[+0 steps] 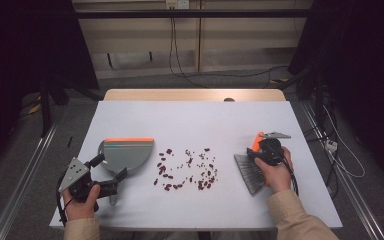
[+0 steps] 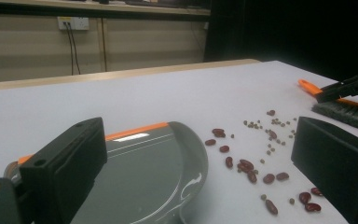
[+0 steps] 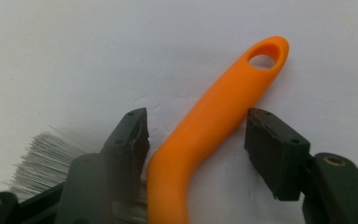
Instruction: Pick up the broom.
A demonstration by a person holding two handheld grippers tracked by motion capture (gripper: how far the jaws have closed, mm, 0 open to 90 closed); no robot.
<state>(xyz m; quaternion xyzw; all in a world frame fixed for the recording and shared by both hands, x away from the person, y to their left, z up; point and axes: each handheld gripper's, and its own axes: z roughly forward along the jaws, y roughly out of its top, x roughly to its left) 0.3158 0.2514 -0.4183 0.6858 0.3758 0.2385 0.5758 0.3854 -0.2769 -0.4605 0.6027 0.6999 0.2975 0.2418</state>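
A grey dustpan (image 1: 127, 154) with an orange front lip lies at the table's left. My left gripper (image 1: 113, 165) stands open at its near edge, and in the left gripper view the dustpan (image 2: 149, 172) lies between and ahead of the wide-apart jaws of that gripper (image 2: 198, 140). Several red beans and small green ones (image 1: 187, 170) are scattered at mid-table. At the right lies a brush with grey bristles (image 1: 250, 172) and an orange handle (image 3: 214, 121). My right gripper (image 3: 196, 126) straddles that handle, one jaw on each side, with slim gaps showing.
The white table (image 1: 195, 115) has bare surface behind the beans and along its far edge. Cables hang from a wall socket (image 2: 72, 22) beyond the table. Dark curtains flank both sides.
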